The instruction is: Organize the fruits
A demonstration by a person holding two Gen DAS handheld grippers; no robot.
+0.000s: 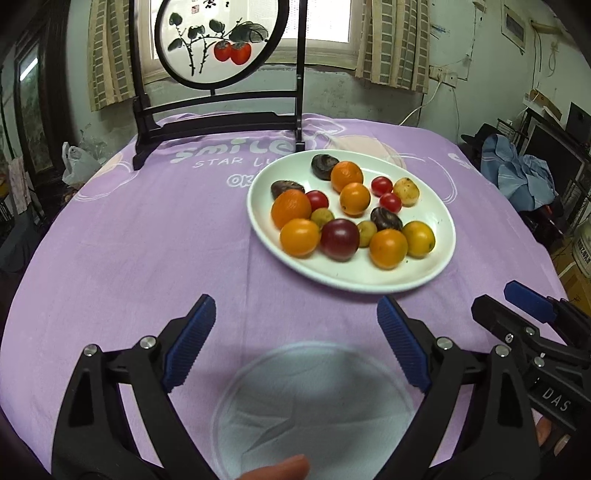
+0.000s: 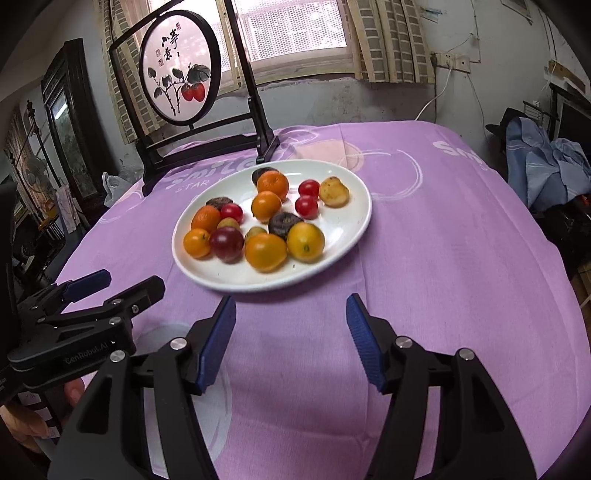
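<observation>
Purple tablecloth (image 1: pixel 147 240), both grippers angled down, agape, before fruit plate (image 1: pixel 439 236).

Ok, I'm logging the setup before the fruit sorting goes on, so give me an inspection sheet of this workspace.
Surface: table under a purple cloth with printed lettering.
Job's things: white plate of mixed fruit: orange ones, red cherry tomatoes, dark wrinkled ones, one purple-red plum.
Clutter: framed persimmon painting on a black stand behind the plate; nothing else on the cloth.
Grippers: left gripper and right gripper both open, nothing between the fingers, short of the plate.
Cables: white cable from a wall socket, off the table.
Surroundings: curtained window, blue clothing heaped at right.
</observation>
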